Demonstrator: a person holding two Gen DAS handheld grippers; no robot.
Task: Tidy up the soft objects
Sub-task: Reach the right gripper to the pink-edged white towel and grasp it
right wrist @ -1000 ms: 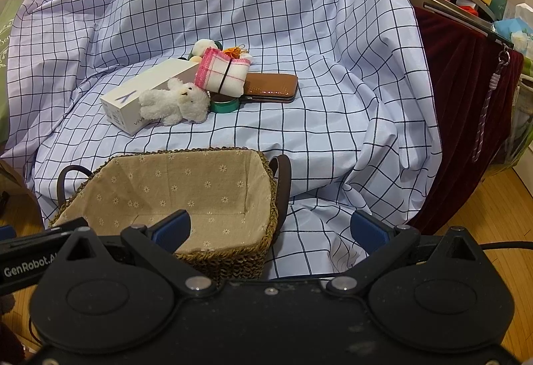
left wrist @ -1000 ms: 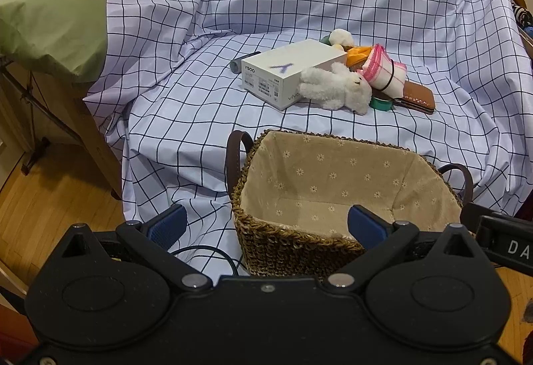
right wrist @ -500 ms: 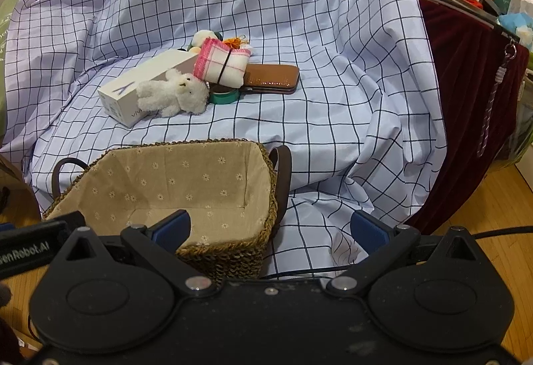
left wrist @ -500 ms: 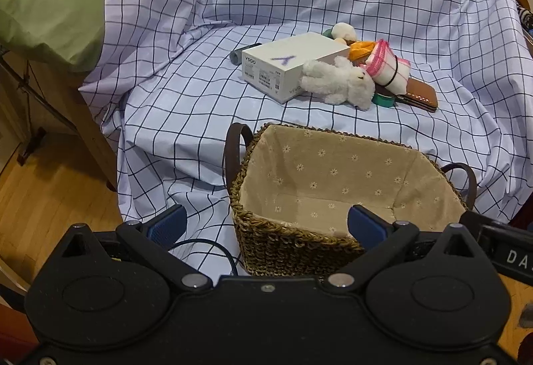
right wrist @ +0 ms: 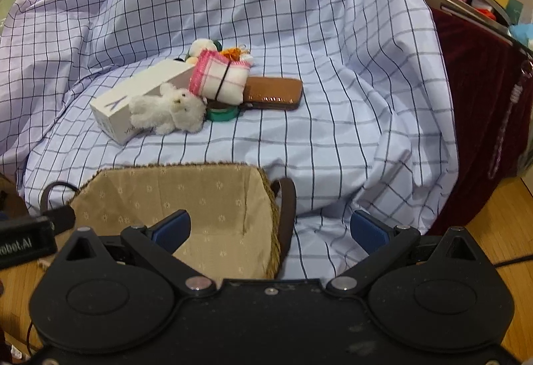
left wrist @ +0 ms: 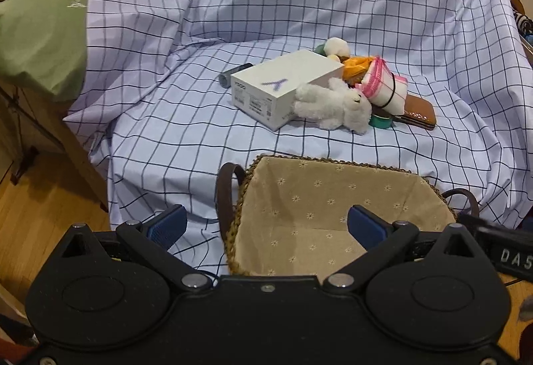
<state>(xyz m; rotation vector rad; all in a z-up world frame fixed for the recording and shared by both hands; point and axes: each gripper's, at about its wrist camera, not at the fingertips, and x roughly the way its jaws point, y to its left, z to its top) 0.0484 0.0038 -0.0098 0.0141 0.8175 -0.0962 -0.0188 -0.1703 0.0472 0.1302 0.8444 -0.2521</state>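
A big checked sheet (left wrist: 206, 118) covers the seat; the woven basket (right wrist: 269, 198) sits at its front edge, with nothing in it. The white teddy (left wrist: 336, 103) lies behind it, touching a white box (left wrist: 283, 88); a rolled pink cloth (right wrist: 220, 81) rests beside them. The left gripper (left wrist: 266, 226) and right gripper (right wrist: 271, 228) both have jaws spread wide, holding nothing; only the left view shows a green pillow (left wrist: 40, 31); only the right shows a dark red cloth (right wrist: 479, 98).
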